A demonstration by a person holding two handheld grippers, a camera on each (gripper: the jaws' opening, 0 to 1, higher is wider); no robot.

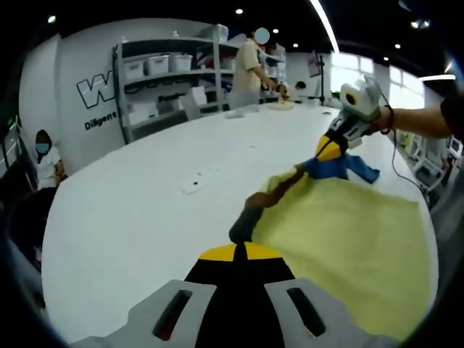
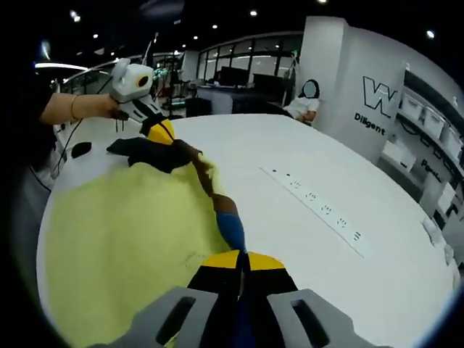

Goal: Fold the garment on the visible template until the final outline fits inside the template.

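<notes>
A pale yellow garment [image 1: 341,239] with dark and blue trim lies on the white table [image 1: 130,217]. In the left gripper view my left gripper [image 1: 243,250] is shut on the garment's dark trim [image 1: 245,217]. Farther off, my right gripper [image 1: 328,151], held by a hand, pinches the blue trim [image 1: 344,168]. In the right gripper view my right gripper [image 2: 243,257] is shut on the blue trim [image 2: 232,228]. The left gripper [image 2: 161,134] grips the dark trim [image 2: 148,154] at the far end. The yellow cloth [image 2: 123,232] spreads to the left, its upper edge stretched between the two grippers.
A white strip with small dark marks [image 2: 319,206] lies on the table beyond the garment, also seen as the strip [image 1: 199,181]. Shelves with bins [image 1: 156,72] and a standing person [image 1: 250,65] are at the far end. A seated person [image 1: 45,163] is past the table's edge.
</notes>
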